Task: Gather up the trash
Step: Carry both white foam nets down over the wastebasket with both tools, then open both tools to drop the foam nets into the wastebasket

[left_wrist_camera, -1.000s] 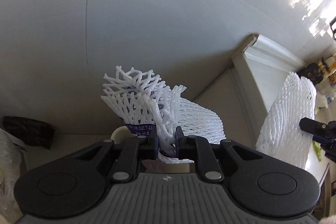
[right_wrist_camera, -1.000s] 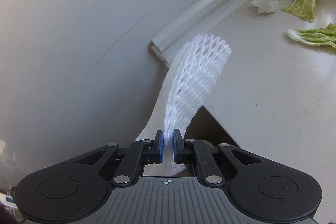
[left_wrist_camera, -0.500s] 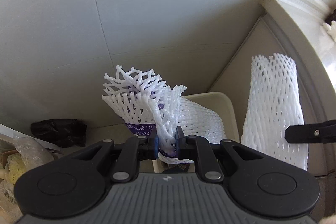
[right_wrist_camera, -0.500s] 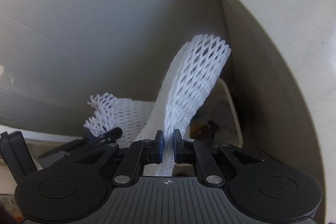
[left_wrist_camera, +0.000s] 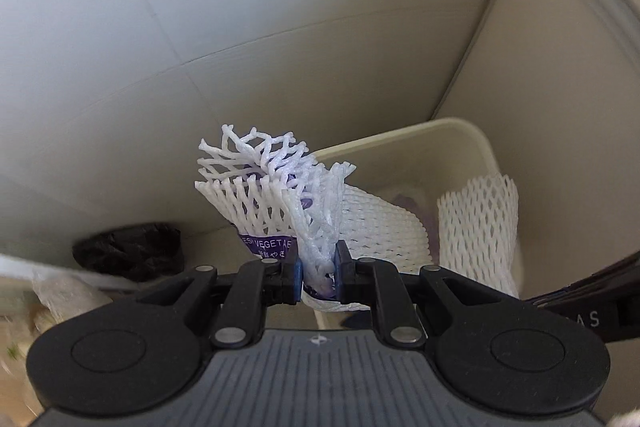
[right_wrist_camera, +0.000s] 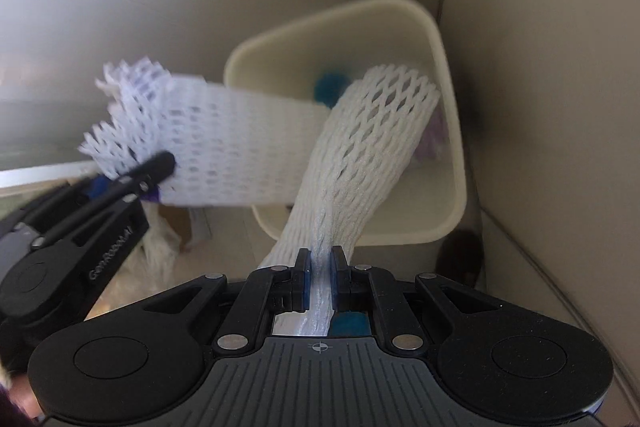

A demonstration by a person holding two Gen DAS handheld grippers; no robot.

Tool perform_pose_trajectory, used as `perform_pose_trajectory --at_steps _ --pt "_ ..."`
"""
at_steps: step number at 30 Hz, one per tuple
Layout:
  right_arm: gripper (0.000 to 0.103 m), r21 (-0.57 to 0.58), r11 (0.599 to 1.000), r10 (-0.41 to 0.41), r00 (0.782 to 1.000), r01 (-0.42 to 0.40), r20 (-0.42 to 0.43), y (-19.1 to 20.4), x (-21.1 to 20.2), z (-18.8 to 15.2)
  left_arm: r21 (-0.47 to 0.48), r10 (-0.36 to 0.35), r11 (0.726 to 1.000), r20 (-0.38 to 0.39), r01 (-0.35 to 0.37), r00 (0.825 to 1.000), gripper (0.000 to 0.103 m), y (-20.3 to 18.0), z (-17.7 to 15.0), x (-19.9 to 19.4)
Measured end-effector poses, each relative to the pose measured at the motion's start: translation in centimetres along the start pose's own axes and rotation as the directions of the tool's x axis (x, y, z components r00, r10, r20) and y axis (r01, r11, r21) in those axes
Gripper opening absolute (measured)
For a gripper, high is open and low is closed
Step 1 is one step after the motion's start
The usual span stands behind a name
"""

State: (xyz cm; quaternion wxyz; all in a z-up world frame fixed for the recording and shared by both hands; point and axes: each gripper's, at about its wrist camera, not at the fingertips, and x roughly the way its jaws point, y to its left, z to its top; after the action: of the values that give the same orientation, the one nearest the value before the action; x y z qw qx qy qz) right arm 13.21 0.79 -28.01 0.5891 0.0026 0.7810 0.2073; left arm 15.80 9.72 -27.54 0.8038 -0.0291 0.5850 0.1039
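Note:
My left gripper is shut on a white foam net sleeve with a purple label, which sticks up over the near rim of a cream trash bin. My right gripper is shut on a second white foam net sleeve whose far end hangs over the cream trash bin. From the right wrist the left gripper and its labelled sleeve reach in from the left above the bin's rim. Inside the bin lie something teal and something purple.
The bin stands on the floor in a corner between a grey tiled wall and a beige cabinet side. A crumpled black bag and a clear plastic bag lie on the floor to the left.
Both grippers have come down from counter height toward the floor and tipped downward. The bin has grown large in both views, and both sleeves now hang over it.

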Motion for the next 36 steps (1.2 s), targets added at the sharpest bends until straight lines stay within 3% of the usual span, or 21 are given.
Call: perform_pose_trajectory --at_steps 9,17,24,29,32,36 --pt "0.01 -0.004 1.0 -0.018 0.998 0.018 -0.054 -0.2 4.1 2.4 0.142 0.056 0.988 -0.025 -0.052 0.998 0.014 -2.1 0.4 3.3" --pt "0.011 0.005 0.999 -0.034 0.997 0.035 -0.066 -0.2 5.0 3.4 0.193 0.059 0.98 -0.042 -0.05 0.997 0.015 -2.5 -0.2 4.2" --pt "0.011 -0.062 0.997 -0.043 0.993 0.036 -0.107 -0.3 6.4 3.2 0.228 0.07 0.972 -0.033 -0.061 0.997 0.015 -2.8 -0.1 3.6" --pt "0.015 -0.059 0.996 -0.078 0.994 0.074 -0.076 0.2 6.7 3.0 0.252 0.096 0.964 -0.021 -0.088 0.995 0.026 -3.3 -0.7 3.4" --pt "0.03 -0.025 0.996 -0.087 0.994 0.085 -0.06 0.0 6.4 2.9 0.262 0.095 0.961 -0.014 -0.088 0.995 0.028 -3.4 -1.1 3.0" --pt "0.058 -0.019 0.995 -0.095 0.995 0.094 -0.044 0.3 5.9 2.4 0.269 0.102 0.958 -0.014 -0.095 0.995 0.041 -3.7 -1.5 2.4"
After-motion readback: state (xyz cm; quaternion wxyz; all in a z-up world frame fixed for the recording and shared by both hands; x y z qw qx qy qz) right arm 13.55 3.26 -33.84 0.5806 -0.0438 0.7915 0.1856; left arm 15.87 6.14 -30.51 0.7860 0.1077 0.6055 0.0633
